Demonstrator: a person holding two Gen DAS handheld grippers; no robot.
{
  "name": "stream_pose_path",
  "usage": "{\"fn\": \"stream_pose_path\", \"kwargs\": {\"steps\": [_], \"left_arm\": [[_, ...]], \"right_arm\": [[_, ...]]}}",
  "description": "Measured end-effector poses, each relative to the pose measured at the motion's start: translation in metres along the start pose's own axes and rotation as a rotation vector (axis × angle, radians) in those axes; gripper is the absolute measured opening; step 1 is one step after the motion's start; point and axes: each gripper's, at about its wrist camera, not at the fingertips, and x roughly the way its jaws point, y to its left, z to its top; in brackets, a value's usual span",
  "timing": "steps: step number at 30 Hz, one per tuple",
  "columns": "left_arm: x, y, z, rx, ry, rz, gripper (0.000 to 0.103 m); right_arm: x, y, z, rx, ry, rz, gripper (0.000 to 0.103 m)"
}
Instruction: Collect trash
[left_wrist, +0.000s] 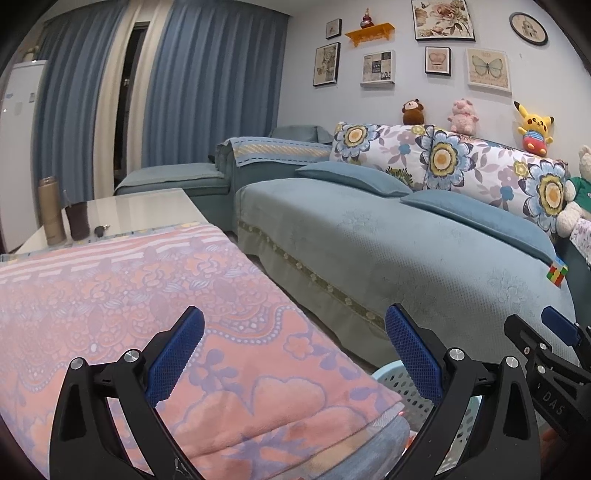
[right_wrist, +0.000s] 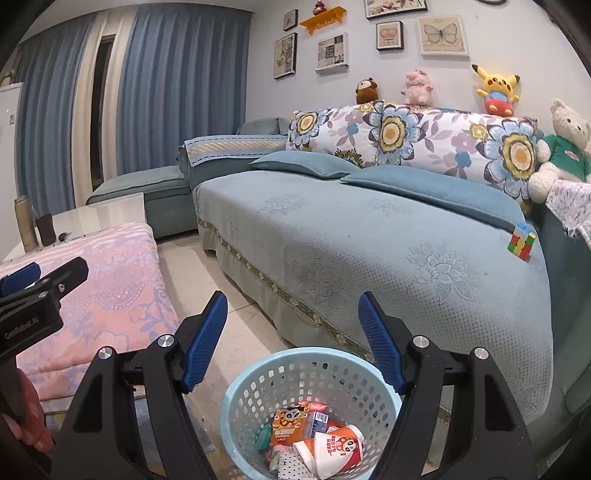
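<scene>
Both the left gripper (left_wrist: 295, 354) and right gripper (right_wrist: 293, 341) gape empty; basket (right_wrist: 258, 384) sits just below, so a careless swing could tip its trash (right_wrist: 314, 439) out.

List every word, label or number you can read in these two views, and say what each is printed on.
"DAS" – on the black body of the right gripper, seen from the left wrist view.
"GenRobot.AI" – on the black body of the left gripper, seen from the right wrist view.
Print on the paper cup and snack wrapper in the blue basket: too small to read.
Wall pictures: unreadable.
</scene>
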Motion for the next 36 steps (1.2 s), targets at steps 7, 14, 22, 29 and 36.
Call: {"fn": "stream_pose_path", "kwargs": {"steps": [7, 14, 22, 29, 36], "left_arm": [[-0.0001, -0.0002, -0.0007, 0.002, 0.0, 0.002, 0.095], [0.0009, 0.0012, -0.0019, 0.002, -0.002, 0.001, 0.095], [0.0019, 0.0022, -0.0032, 0.02, -0.003, 0.008, 0.095], [0.0026, 0.003, -0.0033, 0.019, -0.001, 0.011, 0.095], [0.0025, 0.0027, -0.0031, 0.02, -0.002, 0.011, 0.095]], "right_arm": [[-0.0015, 0.0072, -0.0012, -0.017, -0.002, 0.013, 0.069], [-0.0012, 0.0065, -0.001, -0.006, 0.002, 0.018, 0.069], [-0.0004, 0.0034, -0.001, 0.014, 0.012, 0.021, 0.069], [-0.0003, 0.003, -0.0008, 0.016, 0.014, 0.021, 0.069], [-0.0001, 0.0022, -0.0014, 0.017, 0.015, 0.021, 0.069]]}}
